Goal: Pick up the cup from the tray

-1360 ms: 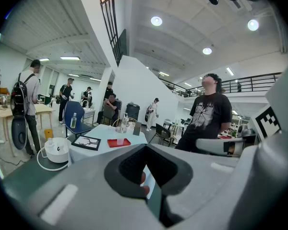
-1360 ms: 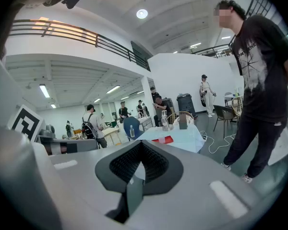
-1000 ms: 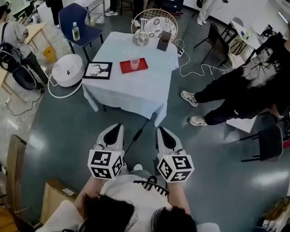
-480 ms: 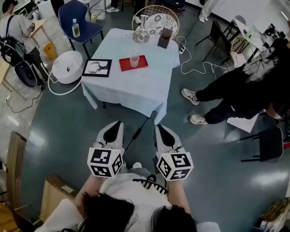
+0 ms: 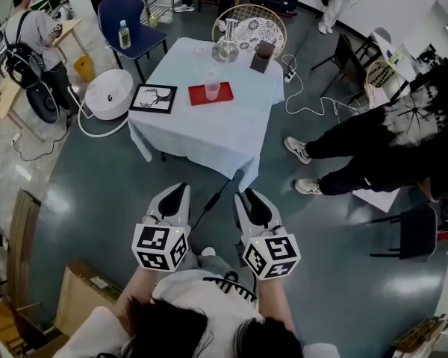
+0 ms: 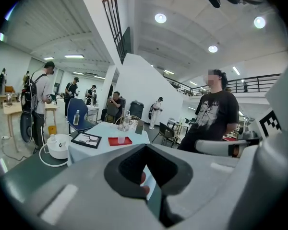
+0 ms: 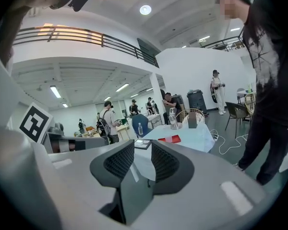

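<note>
A pale pink cup (image 5: 212, 89) stands upright on a red tray (image 5: 201, 95) near the far side of a table with a light blue cloth (image 5: 209, 136). Both grippers are held low over the grey floor, well short of the table's near edge. The left gripper (image 5: 176, 193) and the right gripper (image 5: 246, 198) point toward the table, each with its jaws close together and nothing between them. The left gripper view shows the cup (image 6: 121, 139) and tray (image 6: 127, 141) far off beyond the left gripper (image 6: 145, 152). The right gripper view shows the tray (image 7: 172, 139) beyond the right gripper (image 7: 142, 150).
Also on the table are a black framed picture (image 5: 153, 98), a glass vessel (image 5: 225, 49) and a dark box (image 5: 263, 56). A white round appliance (image 5: 108, 94) and a blue chair (image 5: 127, 17) stand to its left. A person in black (image 5: 388, 144) is at its right, near a white cable (image 5: 313, 107).
In the head view the table and its surroundings have shifted slightly up and to the right. Both grippers keep the same pose, side by side.
</note>
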A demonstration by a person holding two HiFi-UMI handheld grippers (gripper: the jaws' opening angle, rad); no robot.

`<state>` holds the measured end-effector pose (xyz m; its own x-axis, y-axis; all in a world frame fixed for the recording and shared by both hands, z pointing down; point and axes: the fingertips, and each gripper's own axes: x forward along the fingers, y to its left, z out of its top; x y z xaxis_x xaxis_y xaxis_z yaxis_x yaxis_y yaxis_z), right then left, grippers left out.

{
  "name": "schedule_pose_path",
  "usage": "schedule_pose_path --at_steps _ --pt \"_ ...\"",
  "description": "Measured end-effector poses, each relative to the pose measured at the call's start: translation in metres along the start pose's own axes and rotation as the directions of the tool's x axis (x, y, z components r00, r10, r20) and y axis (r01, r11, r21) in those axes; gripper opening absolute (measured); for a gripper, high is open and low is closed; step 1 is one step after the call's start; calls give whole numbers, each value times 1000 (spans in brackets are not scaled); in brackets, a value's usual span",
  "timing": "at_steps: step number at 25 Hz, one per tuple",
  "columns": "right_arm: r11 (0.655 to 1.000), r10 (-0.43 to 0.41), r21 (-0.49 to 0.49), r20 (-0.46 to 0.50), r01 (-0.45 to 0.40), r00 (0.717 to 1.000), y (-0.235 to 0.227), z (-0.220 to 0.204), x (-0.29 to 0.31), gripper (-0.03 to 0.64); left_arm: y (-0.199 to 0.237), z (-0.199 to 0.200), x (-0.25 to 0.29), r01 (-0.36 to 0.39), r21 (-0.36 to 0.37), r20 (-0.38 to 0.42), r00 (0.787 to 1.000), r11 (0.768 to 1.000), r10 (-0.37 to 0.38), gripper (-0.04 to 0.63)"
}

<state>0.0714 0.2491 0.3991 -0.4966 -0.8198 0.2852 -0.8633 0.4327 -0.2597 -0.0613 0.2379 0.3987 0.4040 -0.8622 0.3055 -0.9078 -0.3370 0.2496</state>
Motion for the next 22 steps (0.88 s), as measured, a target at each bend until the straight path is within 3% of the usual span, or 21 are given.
schedule_pose_path --at_steps 13,22 --pt "1000 2 22 9 -2 1000 -21 3 19 170 1 1 27 3 38 -10 1000 999 -3 0" --pt "1000 -12 14 40 11 999 -41 32 79 187 39 28 84 17 56 -4 1000 998 -17 0"
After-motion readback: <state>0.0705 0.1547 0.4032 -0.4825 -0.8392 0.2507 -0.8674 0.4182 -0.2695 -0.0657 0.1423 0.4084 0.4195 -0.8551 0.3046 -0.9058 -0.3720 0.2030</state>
